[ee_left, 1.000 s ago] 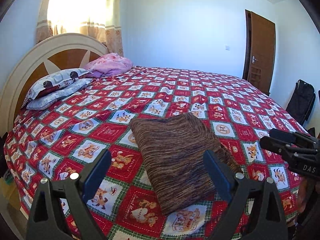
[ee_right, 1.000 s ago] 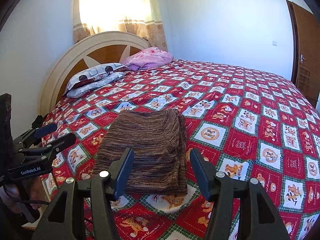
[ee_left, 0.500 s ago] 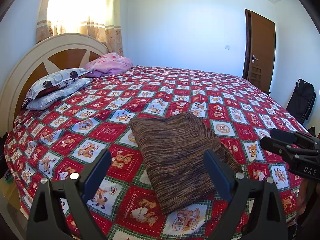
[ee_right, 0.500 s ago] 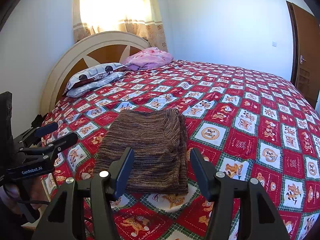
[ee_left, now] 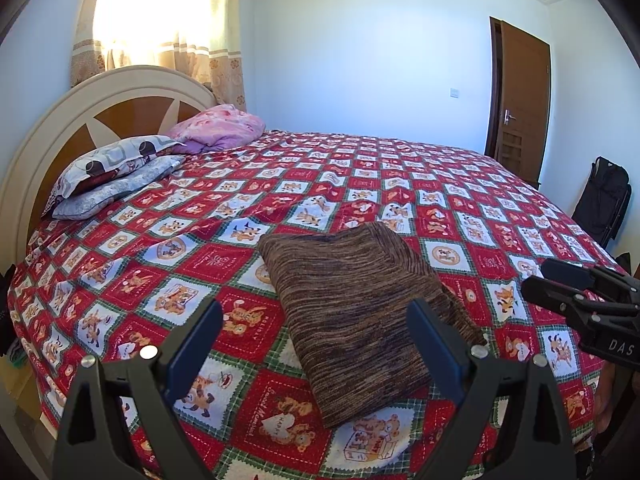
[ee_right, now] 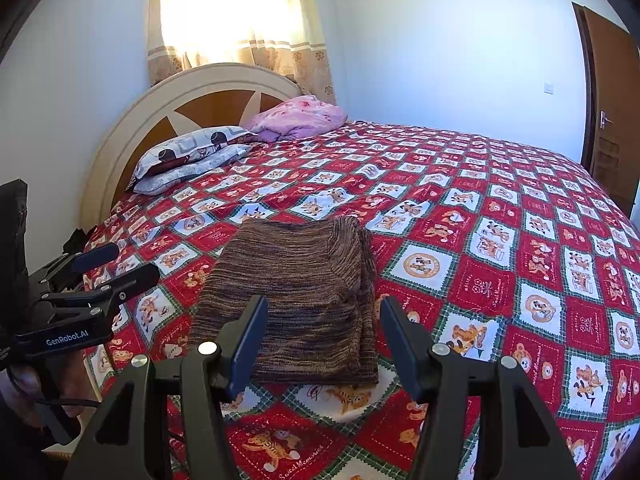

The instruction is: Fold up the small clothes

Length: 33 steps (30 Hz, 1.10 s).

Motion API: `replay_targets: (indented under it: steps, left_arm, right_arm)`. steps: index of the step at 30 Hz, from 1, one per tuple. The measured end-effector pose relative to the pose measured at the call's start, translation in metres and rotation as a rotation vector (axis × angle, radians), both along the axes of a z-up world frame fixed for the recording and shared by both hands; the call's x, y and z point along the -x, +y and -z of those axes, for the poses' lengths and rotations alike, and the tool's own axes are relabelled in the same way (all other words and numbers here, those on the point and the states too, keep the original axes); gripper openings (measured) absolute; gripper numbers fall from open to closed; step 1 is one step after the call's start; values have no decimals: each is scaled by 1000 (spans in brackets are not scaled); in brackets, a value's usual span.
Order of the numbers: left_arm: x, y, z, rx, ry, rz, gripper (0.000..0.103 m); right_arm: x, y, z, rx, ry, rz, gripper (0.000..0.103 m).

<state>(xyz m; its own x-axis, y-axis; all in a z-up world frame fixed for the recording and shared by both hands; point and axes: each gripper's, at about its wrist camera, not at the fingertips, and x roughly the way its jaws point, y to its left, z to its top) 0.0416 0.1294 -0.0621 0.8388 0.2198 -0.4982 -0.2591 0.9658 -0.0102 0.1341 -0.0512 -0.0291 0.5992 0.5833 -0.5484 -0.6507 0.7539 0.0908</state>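
A brown striped knit garment (ee_left: pixel 360 300) lies folded into a rectangle on the red patterned bedspread (ee_left: pixel 200 248), near the bed's front edge. It also shows in the right wrist view (ee_right: pixel 296 292). My left gripper (ee_left: pixel 316 332) is open and empty, held above the front edge, short of the garment. My right gripper (ee_right: pixel 324 328) is open and empty, just in front of the garment's near edge. Each gripper shows in the other's view: the right one (ee_left: pixel 560 284) at the right, the left one (ee_right: pixel 120 268) at the left.
Two grey patterned pillows (ee_left: pixel 112 172) and a pink bundle (ee_left: pixel 220 128) lie by the cream and wood headboard (ee_left: pixel 80 120). A brown door (ee_left: pixel 520 100) and a black bag (ee_left: pixel 604 200) stand at the far right. A curtained window (ee_right: pixel 232 12) is behind the headboard.
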Motion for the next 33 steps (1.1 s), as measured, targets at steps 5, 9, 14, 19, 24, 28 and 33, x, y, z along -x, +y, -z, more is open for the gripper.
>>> replay_targets:
  steps: [5, 9, 14, 19, 24, 28, 33]
  left_arm:
    - [0, 0, 1, -3, 3, 0, 95]
    - [1, 1, 2, 0, 0, -8, 102]
    - [2, 2, 1, -3, 1, -4, 103]
    - [1, 4, -3, -8, -1, -17, 103]
    - [1, 6, -6, -4, -3, -33, 103]
    - [1, 7, -6, -9, -4, -43, 103]
    - [0, 7, -5, -13, 5, -48, 103]
  right_arm:
    - [3, 0, -4, -7, -17, 3, 60]
    - [5, -2, -8, -17, -35, 5, 60]
    - [7, -2, -10, -23, -41, 7, 60]
    - [12, -2, -13, -33, -59, 6, 60]
    - [15, -2, -17, -38, -73, 3, 60]
    - [16, -1, -16, -37, -74, 4, 60]
    - [16, 0, -15, -33, -67, 1, 60]
